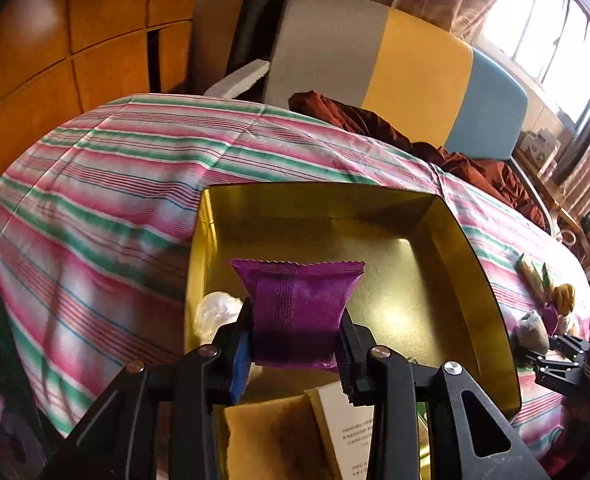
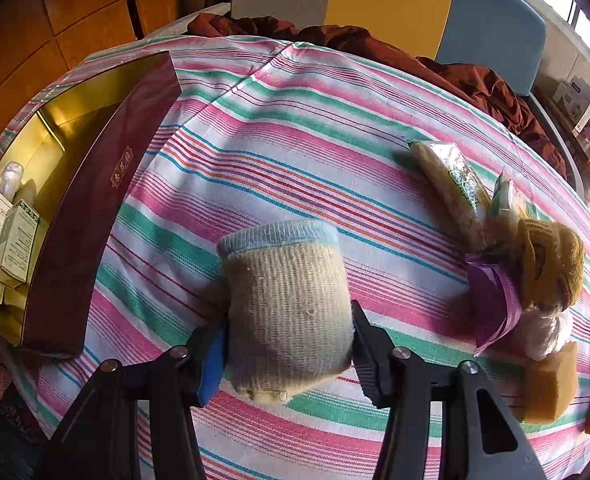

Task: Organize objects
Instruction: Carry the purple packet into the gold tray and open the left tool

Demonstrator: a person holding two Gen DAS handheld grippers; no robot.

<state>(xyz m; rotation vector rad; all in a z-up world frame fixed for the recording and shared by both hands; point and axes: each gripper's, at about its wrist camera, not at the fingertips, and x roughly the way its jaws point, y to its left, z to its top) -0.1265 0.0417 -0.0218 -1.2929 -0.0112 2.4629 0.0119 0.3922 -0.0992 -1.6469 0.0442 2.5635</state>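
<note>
My left gripper (image 1: 297, 344) is shut on a purple snack packet (image 1: 299, 308) and holds it above the gold-lined box (image 1: 467, 256). Inside the box lie a white wrapped item (image 1: 217, 312), a tan packet (image 1: 271, 436) and a white carton (image 1: 347, 428). My right gripper (image 2: 289, 344) is shut on a rolled beige sock with a blue cuff (image 2: 289, 300), held just over the striped cloth. The box, maroon outside (image 2: 95, 208), stands to its left. The right gripper also shows at the far right of the left wrist view (image 1: 551, 356).
A pile to the right holds snack packets (image 2: 455, 188), a mustard knit item (image 2: 551, 260), a purple packet (image 2: 491, 300) and tan sponges (image 2: 551, 384). Brown cloth (image 2: 491, 88) lies at the back by the striped headboard. Wooden cabinets stand on the left.
</note>
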